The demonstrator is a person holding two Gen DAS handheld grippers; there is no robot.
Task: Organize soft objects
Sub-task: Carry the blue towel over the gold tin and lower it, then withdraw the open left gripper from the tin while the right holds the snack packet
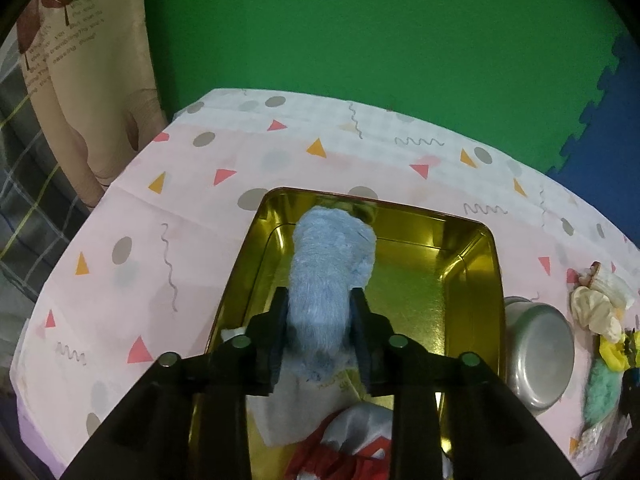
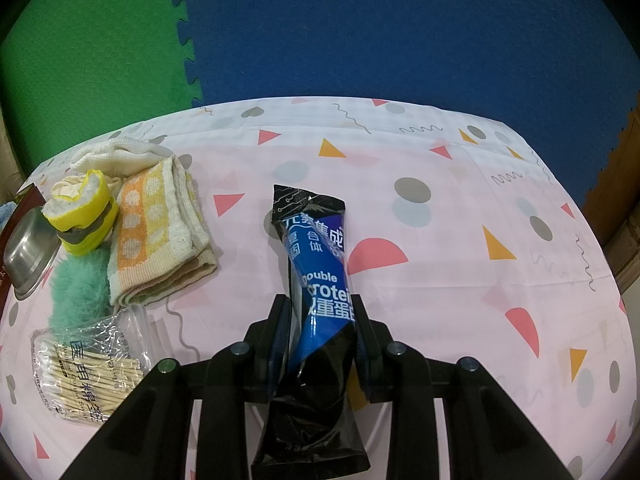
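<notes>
Tin (image 1: 476,240) already holds white and red fabric (image 1: 352,436); towel (image 2: 160,236), mint puff (image 2: 78,284) and rolled cloths (image 2: 82,212) wait on the worktop (image 2: 460,240). Left hand-held gripper (image 1: 320,320) stands over the tin, jaws partly parted around a blue plush (image 1: 332,264), contact unclear. Right hand-held gripper (image 2: 320,320) grips a protein wrapper (image 2: 316,264).

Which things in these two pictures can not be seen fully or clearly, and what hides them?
- Left wrist view: the red and white cloth in the gold metal tin is hidden partly by the left tool and cut by the bottom edge.
- Left wrist view: the mint fluffy item is blurred near the right edge.
- Right wrist view: the steel bowl is cut by the left edge.
</notes>
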